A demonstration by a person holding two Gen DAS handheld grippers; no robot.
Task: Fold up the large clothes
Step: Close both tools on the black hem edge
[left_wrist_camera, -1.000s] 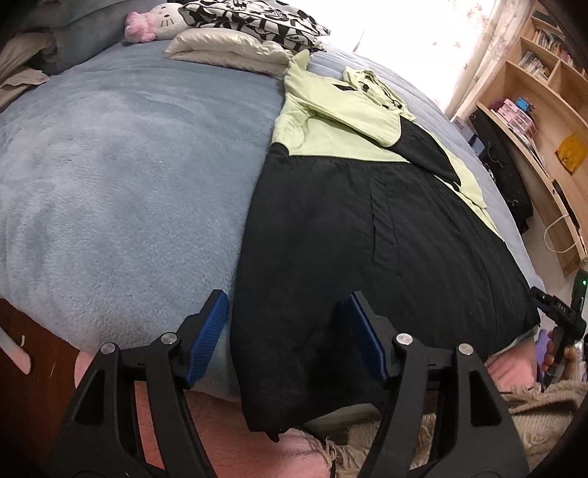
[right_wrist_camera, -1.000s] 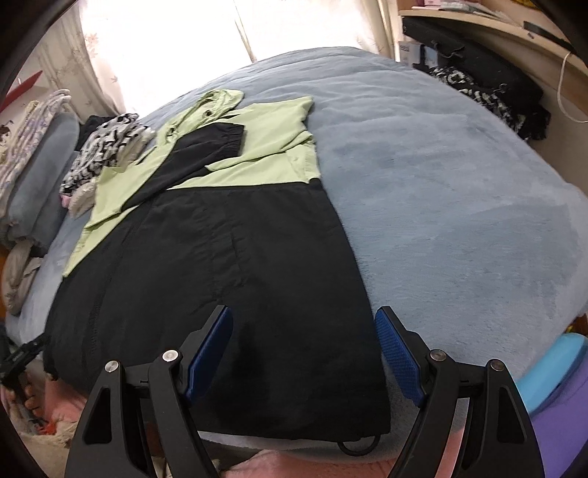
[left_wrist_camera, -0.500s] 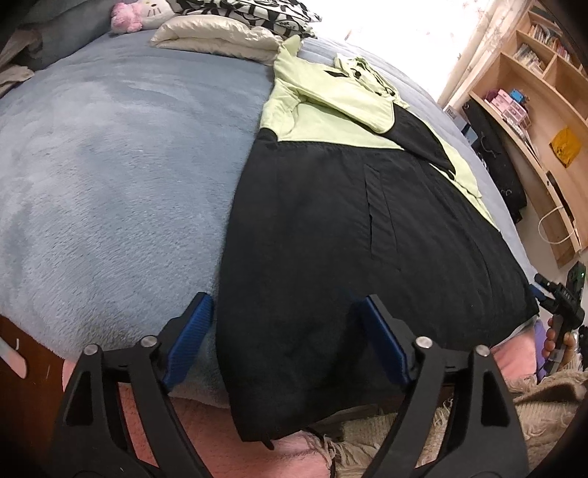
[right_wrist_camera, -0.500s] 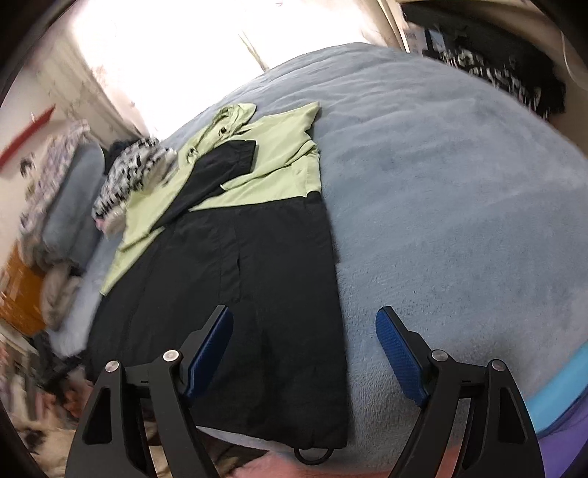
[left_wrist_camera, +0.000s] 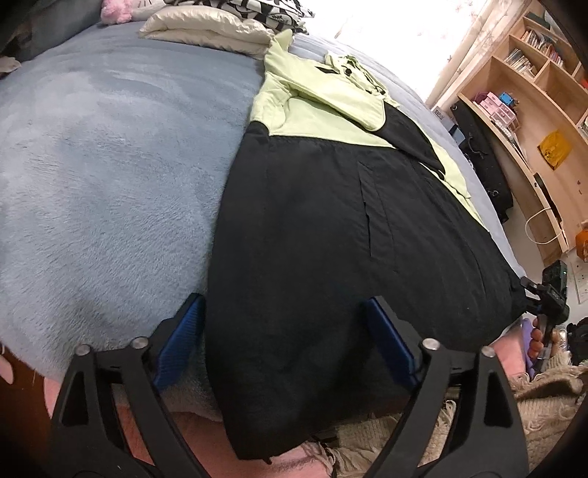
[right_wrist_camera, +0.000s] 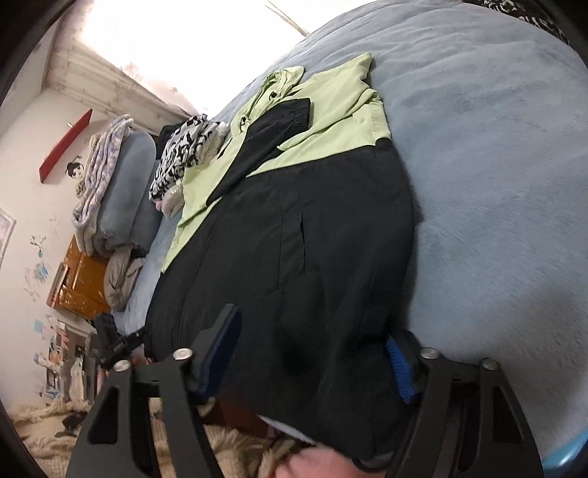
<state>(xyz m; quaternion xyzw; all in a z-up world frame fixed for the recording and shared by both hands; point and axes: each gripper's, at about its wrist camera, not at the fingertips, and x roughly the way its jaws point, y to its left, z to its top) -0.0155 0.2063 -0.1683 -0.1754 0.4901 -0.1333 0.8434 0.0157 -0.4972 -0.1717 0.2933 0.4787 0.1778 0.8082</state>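
A large jacket point(left_wrist_camera: 330, 228), black below and pale green at the top with a hood, lies flat on the grey-blue bed point(left_wrist_camera: 110, 165), one black sleeve folded across its chest. My left gripper point(left_wrist_camera: 284, 331) straddles the near left corner of the black hem. Its jaws are opening and the blue pads point(left_wrist_camera: 180, 338) stand clear of the cloth. In the right wrist view the same jacket point(right_wrist_camera: 301, 235) runs away from my right gripper point(right_wrist_camera: 310, 360), whose jaws are closing over the hem's right corner. Black cloth bulges between its fingers point(right_wrist_camera: 398, 367), not pinched.
Pillows and a pink plush toy point(left_wrist_camera: 114, 9) lie at the bed's head. A wooden shelf unit point(left_wrist_camera: 533, 110) and a black bag point(left_wrist_camera: 477, 158) stand to the right. A cream rug point(left_wrist_camera: 533, 389) lies below the bed's edge. Folded bedding point(right_wrist_camera: 114, 184) and a wooden cabinet point(right_wrist_camera: 77, 283) sit left.
The left jaws have spread wider and come closer to the hem. The right gripper has tilted and dropped onto the hem's corner, and its jaws have narrowed around the cloth.
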